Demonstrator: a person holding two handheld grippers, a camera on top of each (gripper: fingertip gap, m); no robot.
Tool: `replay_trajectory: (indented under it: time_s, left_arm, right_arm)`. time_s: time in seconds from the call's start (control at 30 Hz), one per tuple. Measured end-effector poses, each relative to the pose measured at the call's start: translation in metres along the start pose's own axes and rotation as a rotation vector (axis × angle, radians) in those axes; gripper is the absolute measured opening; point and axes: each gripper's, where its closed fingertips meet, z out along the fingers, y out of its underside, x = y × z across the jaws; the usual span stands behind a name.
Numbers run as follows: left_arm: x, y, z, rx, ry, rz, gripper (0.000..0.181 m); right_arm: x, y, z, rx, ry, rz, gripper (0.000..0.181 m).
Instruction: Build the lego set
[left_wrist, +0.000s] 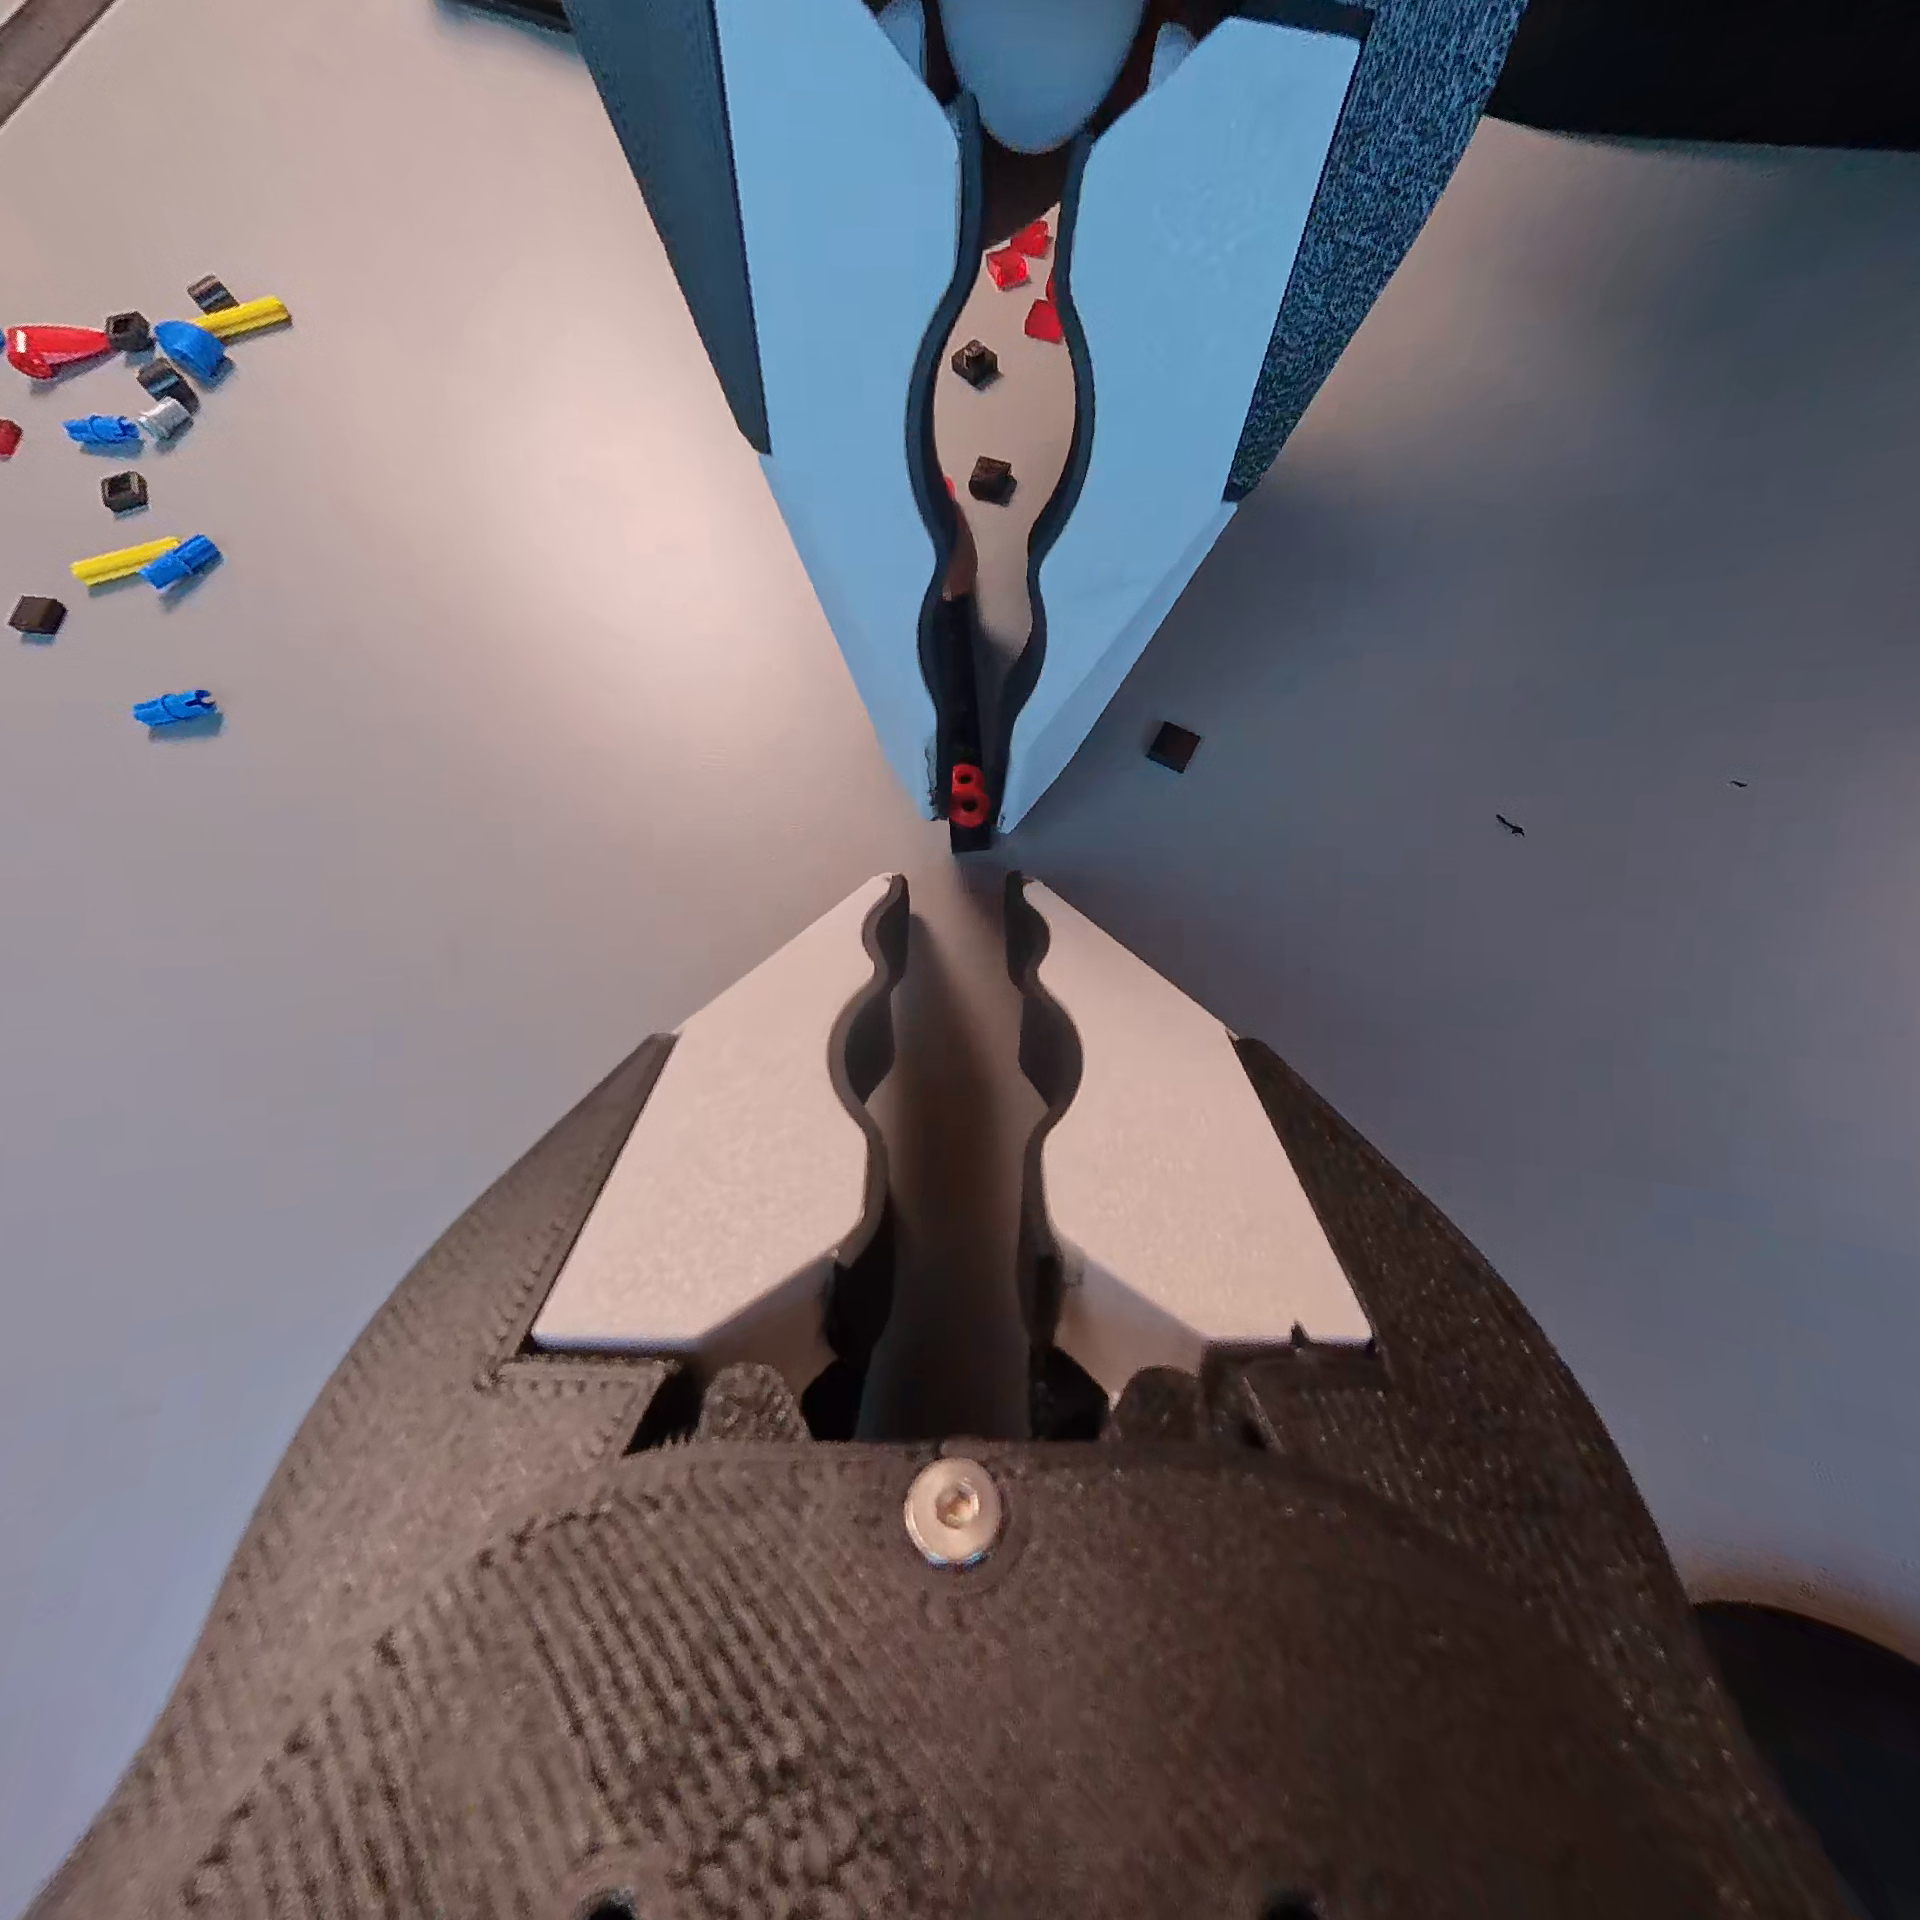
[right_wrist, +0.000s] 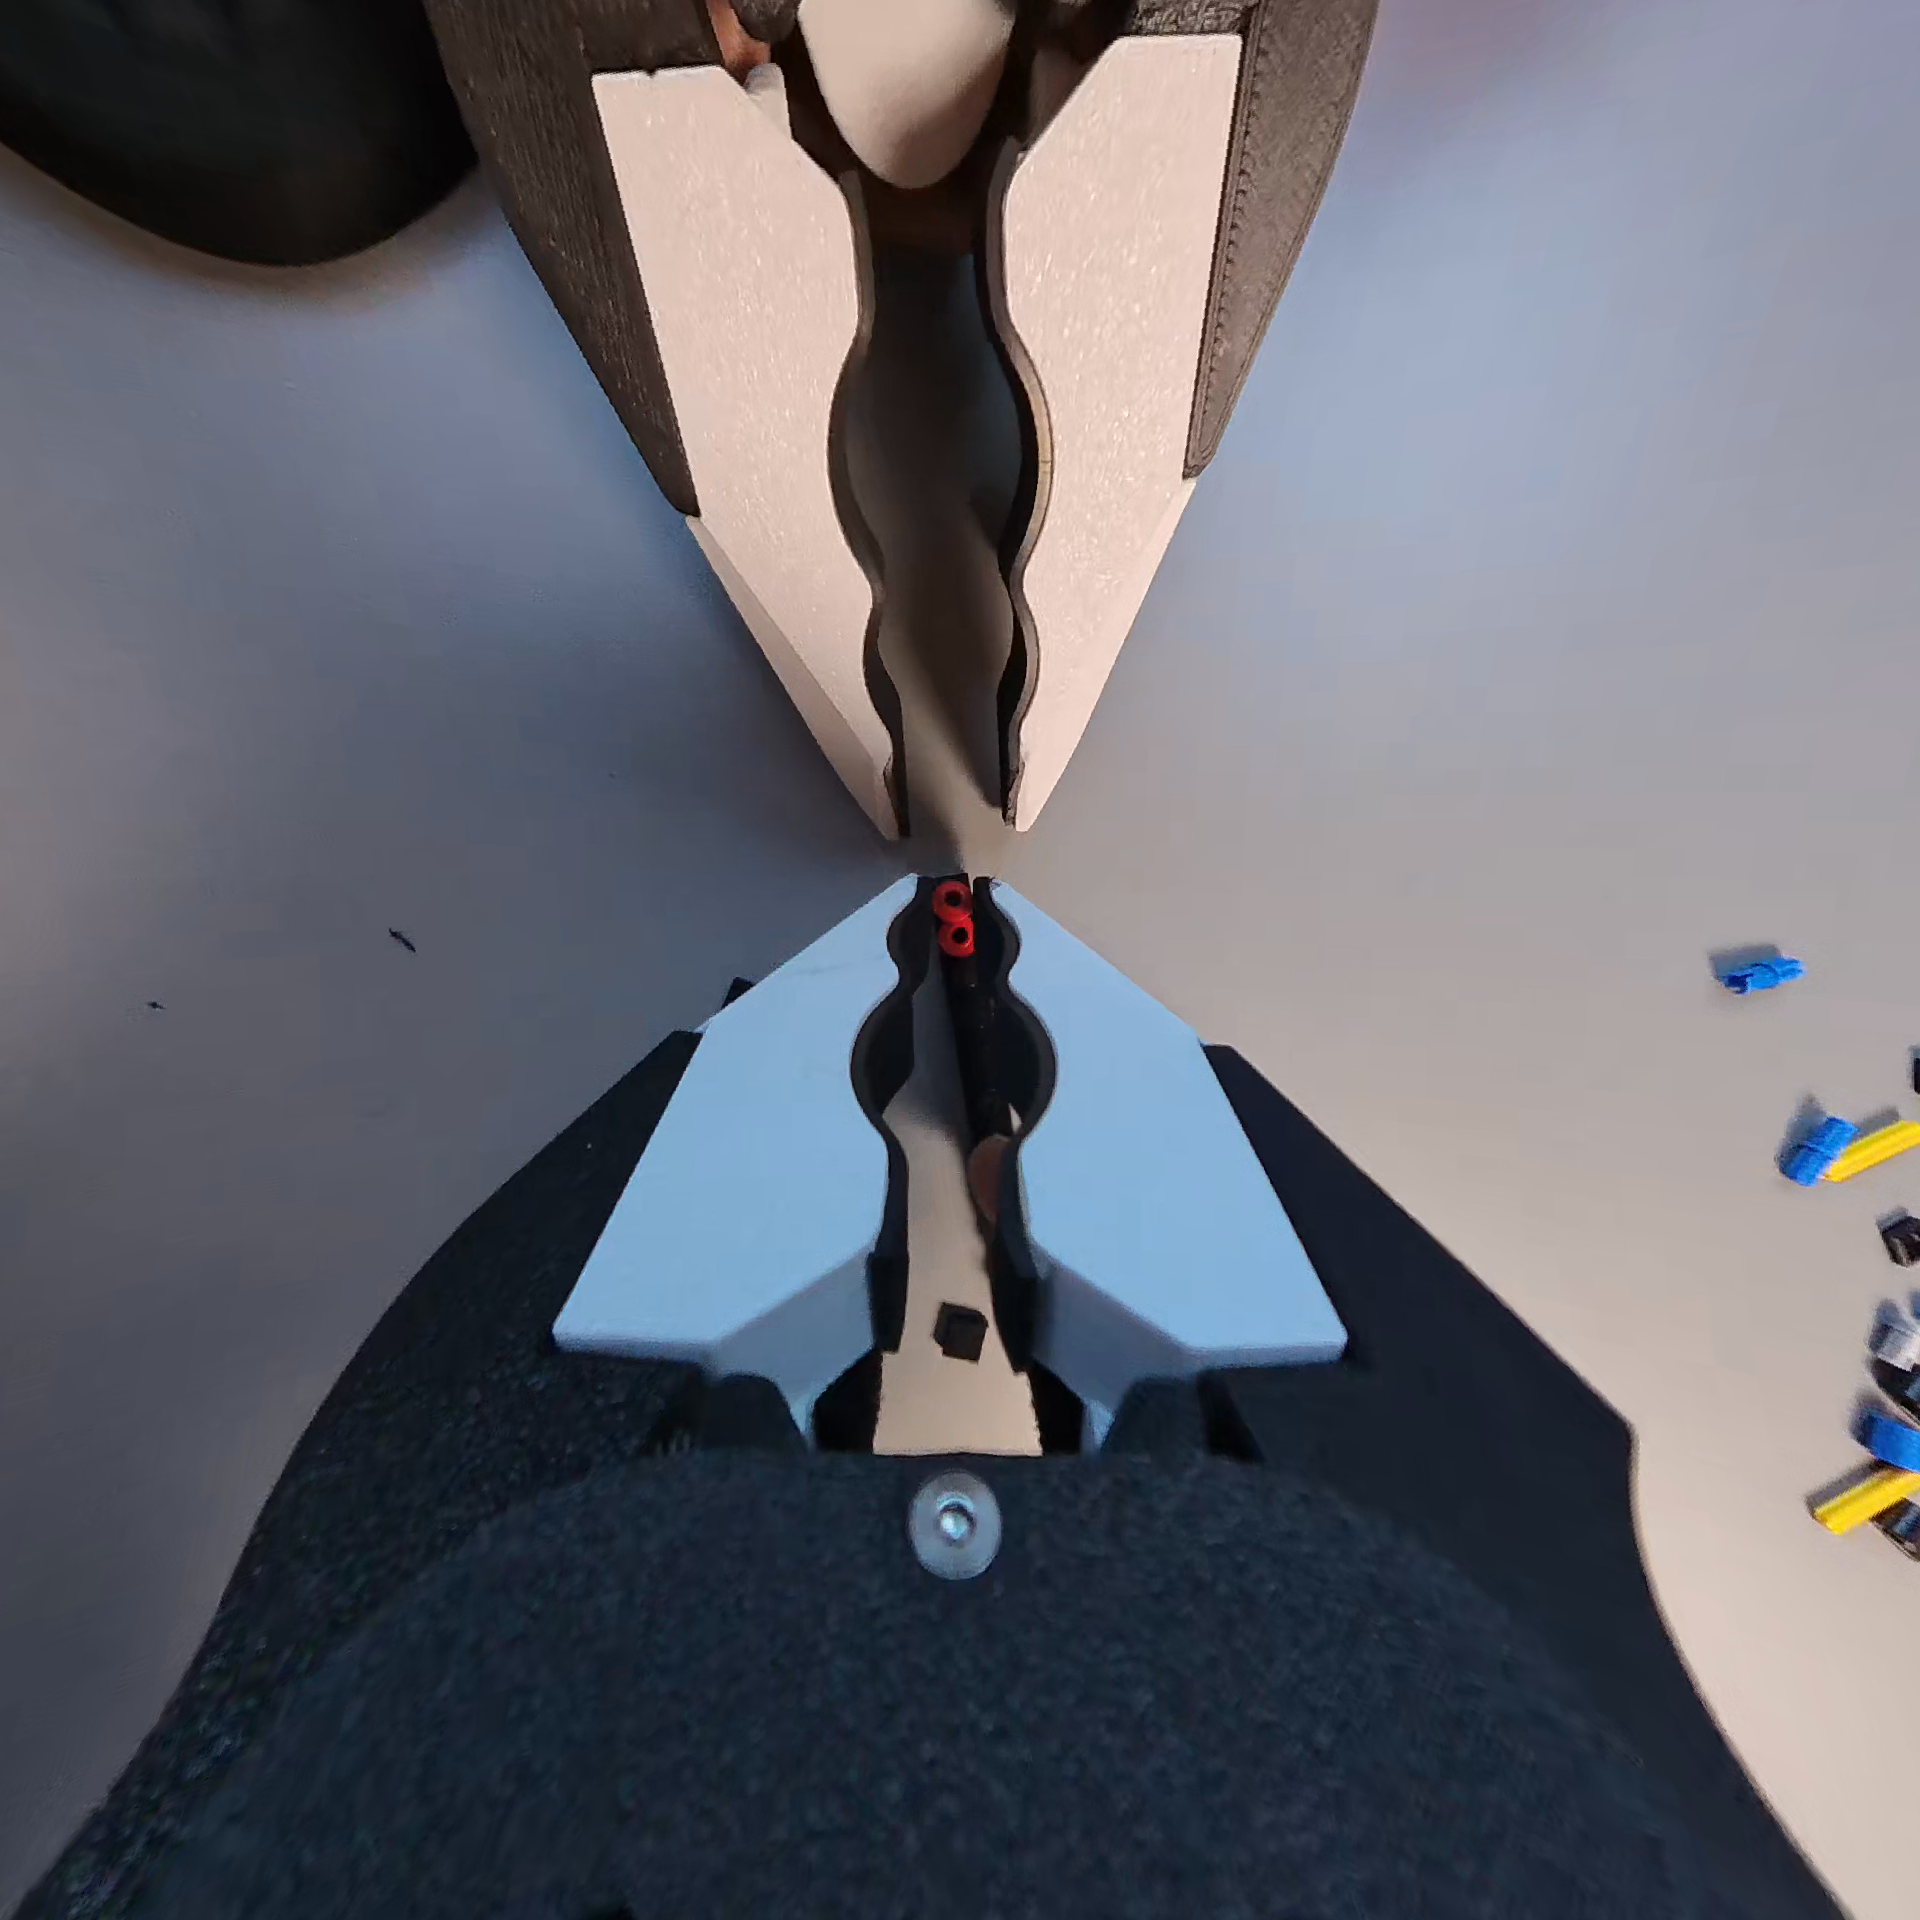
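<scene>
Loose parts (left_wrist: 135, 436) lie far left on the desk (left_wrist: 520, 831). The left gripper (left_wrist: 956, 883) is slightly parted and empty. Just beyond its tips, nose to nose, the right gripper (right_wrist: 954, 883) pinches a black piece with 2 red connectors (right_wrist: 952, 920), long axis along its fingers.

Soft even light, faint glare, wide-angle bending, blurred lower edges.

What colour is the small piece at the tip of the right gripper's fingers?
The small piece is red, on a black part; it shows best in the right wrist view.
</scene>
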Motion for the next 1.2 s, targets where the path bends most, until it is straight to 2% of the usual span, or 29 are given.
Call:
replay_trajectory:
  time_s: [0.37, 0.47, 1.2]
  left_arm:
    - [0.0004, 0.0000, 0.0005, -0.001, -0.002, 0.008, 0.015]
    - [0.0004, 0.0000, 0.0005, -0.001, -0.001, 0.007, 0.015]
    - [0.0008, 0.0000, 0.0003, -0.001, 0.002, 0.005, 0.015]
  right_arm:
    - [-0.0014, -0.0011, 0.0011, -0.012, -0.016, -0.035, 0.004]
    - [-0.0034, -0.0048, 0.0014, 0.028, -0.035, -0.008, 0.004]
    - [-0.0070, 0.0011, 0.0035, 0.032, -0.113, 0.022, 0.004]
